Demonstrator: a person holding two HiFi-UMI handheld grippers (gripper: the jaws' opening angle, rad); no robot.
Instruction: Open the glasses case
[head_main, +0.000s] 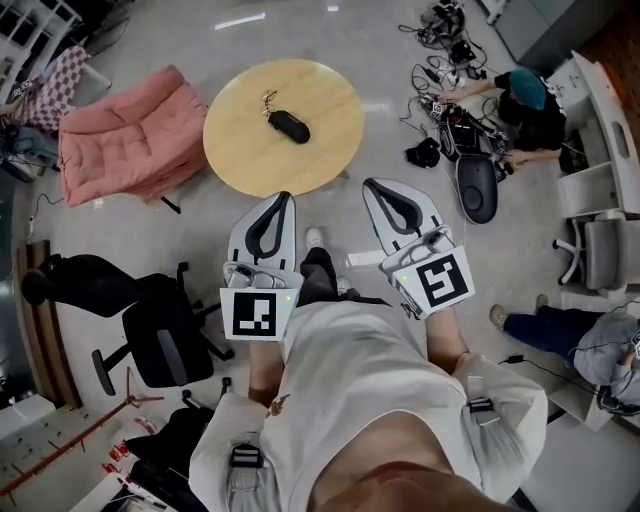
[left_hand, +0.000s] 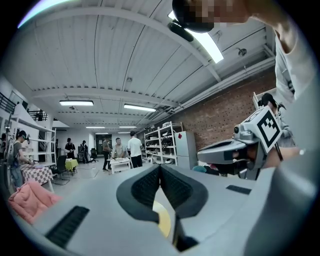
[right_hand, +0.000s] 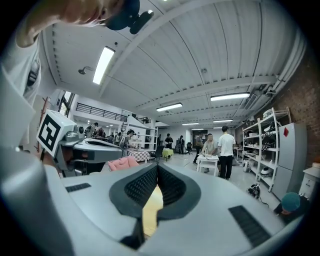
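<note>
A black glasses case (head_main: 289, 126) lies shut on a round wooden table (head_main: 240, 150) ahead of me in the head view, with a small bunch of keys or a strap at its left end. My left gripper (head_main: 287, 198) is held level short of the table's near edge, jaws shut and empty. My right gripper (head_main: 370, 186) is level beside it, also shut and empty. In the left gripper view the left gripper (left_hand: 160, 167) shows its pads (left_hand: 147, 186) meeting, with a sliver of the table (left_hand: 161, 220) below. The right gripper (right_hand: 156, 167) looks the same over the table (right_hand: 151, 212).
A pink beanbag (head_main: 125, 135) sits left of the table. A black office chair (head_main: 160, 335) stands at my left. A person (head_main: 520, 105) crouches among cables at the right, near a white chair (head_main: 600, 250). People and shelves (right_hand: 270, 145) stand far down the hall.
</note>
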